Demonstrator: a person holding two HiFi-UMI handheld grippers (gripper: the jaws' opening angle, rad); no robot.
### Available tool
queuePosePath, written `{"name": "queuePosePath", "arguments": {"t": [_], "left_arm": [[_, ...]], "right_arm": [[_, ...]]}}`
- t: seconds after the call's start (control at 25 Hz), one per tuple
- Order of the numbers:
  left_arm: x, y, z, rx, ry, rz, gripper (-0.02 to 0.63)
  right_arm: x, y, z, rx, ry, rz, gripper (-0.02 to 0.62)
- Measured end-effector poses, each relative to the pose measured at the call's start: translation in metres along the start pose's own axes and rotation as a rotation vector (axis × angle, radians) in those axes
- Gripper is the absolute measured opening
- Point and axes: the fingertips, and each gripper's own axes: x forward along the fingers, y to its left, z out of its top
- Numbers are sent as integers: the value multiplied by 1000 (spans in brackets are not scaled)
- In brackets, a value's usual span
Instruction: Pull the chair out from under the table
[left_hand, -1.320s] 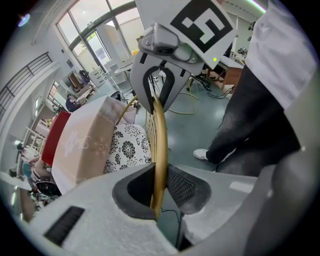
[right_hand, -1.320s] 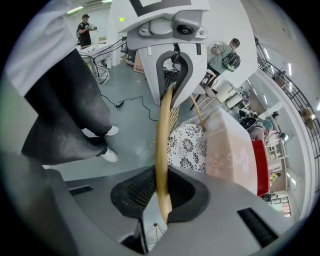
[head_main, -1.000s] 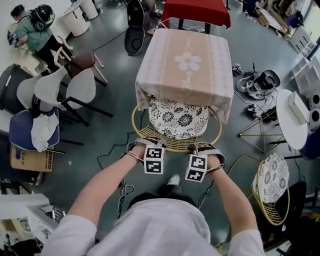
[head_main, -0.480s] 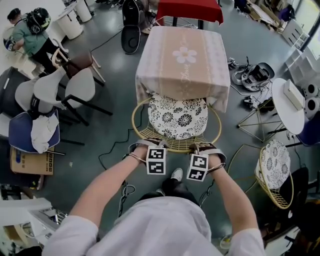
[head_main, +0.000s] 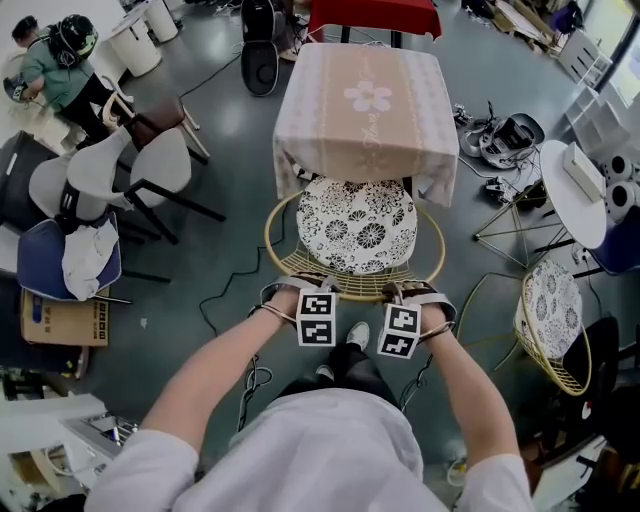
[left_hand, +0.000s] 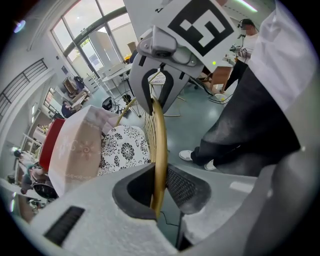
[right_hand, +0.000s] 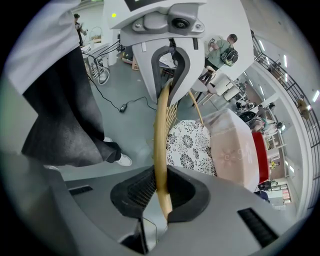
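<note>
The chair stands at 12 o'clock from the person, and most of its seat is clear of the table; only the far edge seems to be under it. The left hand-held gripper and the right hand-held gripper each clamp the gold rim. I judge the pull to be well advanced, with a short way toward 6 o'clock left.

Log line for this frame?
left hand-held gripper: shut on back rim of chair | right hand-held gripper: shut on same rim | chair: only seat front under table
</note>
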Motion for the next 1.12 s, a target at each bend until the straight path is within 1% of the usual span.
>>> {"name": "queuePosePath", "arguments": {"t": [0.36, 0.64, 1.12], "left_arm": [[-7, -33, 1, 0, -9, 1, 58], [-14, -62, -3, 7, -14, -4, 58], [-22, -97, 0, 18, -24, -16, 58]], "right_arm": [[-10, 32, 7, 9, 14, -10, 44], [-18, 59, 20, 17, 20, -8, 44], [-28, 92, 27, 41, 43, -5, 44]]}}
